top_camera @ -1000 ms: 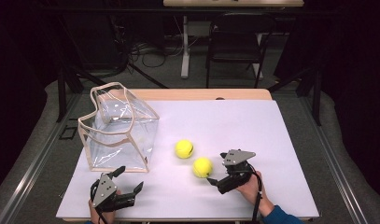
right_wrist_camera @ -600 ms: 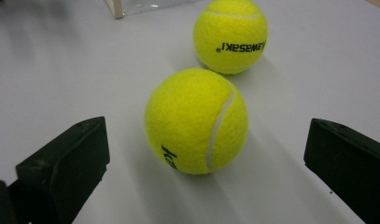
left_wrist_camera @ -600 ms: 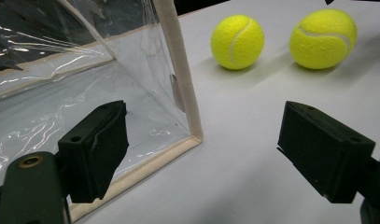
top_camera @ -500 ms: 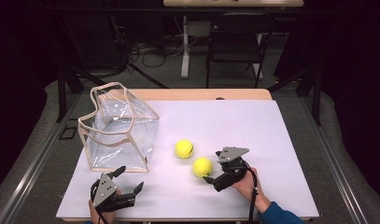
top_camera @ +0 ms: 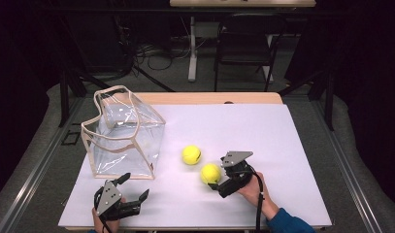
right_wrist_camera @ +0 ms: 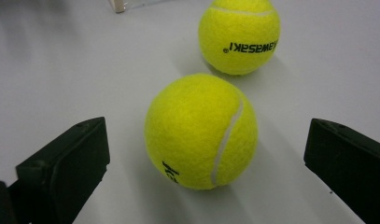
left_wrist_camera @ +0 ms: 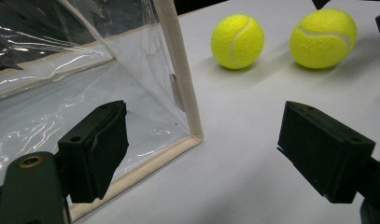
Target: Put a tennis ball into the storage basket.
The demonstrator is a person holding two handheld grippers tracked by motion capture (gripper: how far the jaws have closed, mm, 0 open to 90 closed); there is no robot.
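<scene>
Right tool (top_camera: pixel 215 185) agape beside ball (top_camera: pixel 210 173)

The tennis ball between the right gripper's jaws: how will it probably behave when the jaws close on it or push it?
The nearer tennis ball is round and rests free on the smooth white table, so a one-sided push would probably roll it, perhaps into the other ball. Its felt looks fuzzy, so the right gripper, open around it, should grip without slipping. It likely lifts easily.

Bright, evenly lit table (top_camera: pixel 282 145), dark surroundings, soft shadows, sharp focus.
</scene>
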